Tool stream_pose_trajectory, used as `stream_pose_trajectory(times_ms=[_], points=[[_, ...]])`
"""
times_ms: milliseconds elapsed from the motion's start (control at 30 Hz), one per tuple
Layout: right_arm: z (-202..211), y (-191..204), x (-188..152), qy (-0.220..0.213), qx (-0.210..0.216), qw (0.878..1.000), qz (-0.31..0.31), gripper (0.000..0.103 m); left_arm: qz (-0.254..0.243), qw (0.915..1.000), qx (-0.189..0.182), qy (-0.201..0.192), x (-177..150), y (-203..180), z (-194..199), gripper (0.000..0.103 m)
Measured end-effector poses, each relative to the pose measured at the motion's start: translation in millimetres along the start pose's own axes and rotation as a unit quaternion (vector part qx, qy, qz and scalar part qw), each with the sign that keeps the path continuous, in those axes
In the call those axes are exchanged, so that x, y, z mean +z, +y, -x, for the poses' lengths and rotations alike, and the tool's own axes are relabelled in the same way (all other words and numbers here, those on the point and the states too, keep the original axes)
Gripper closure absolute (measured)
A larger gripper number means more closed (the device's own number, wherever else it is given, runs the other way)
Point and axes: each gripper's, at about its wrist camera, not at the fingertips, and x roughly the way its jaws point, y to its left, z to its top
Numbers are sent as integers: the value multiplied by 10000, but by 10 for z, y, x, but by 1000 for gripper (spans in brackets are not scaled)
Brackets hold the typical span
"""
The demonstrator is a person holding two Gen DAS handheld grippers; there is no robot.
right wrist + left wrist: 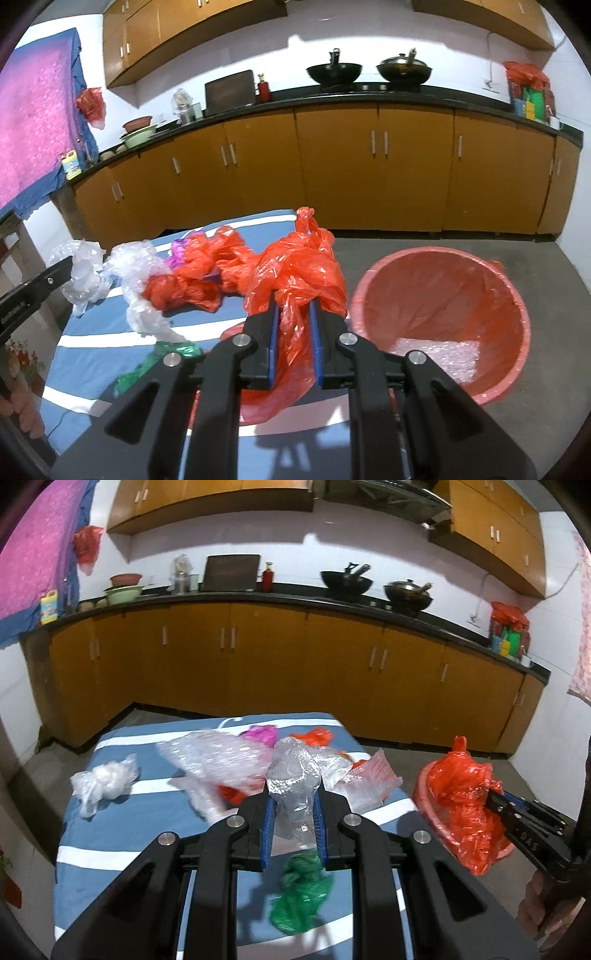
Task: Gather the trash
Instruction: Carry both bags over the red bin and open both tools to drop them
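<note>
Kitchen table [110, 853] w/ striped cloth: left gripper [293, 808] clamped on clear wrap [291, 775], right gripper [293, 325] on red bag [295, 269]. Carry both over red bin [439, 280] beside table, release low.

Both fisheye views were evenly lit from overhead, bowing the cabinets [258, 657] toward dark vignetted corners. Motion blur smeared the clear plastic [210, 757]; soft shadows lay on the striped cloth [92, 347].

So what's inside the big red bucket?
The red bucket on the floor holds a clear bubbly plastic sheet lying at the bottom. The right gripper and its red bag hide the bucket's near-left part.
</note>
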Motion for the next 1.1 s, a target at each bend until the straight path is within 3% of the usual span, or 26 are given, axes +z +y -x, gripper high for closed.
stream_pose_trajectory(times_ms=[600,1100], points=[[170,-870,-22,-188,-727,9962,-435,87,-363,9961,-789,125,-6,-958,-254,85],[141,-1512,-77,-191,-1182,9900,-749,87,-623,9901,-1212,329,-56,-1659,-556,85]])
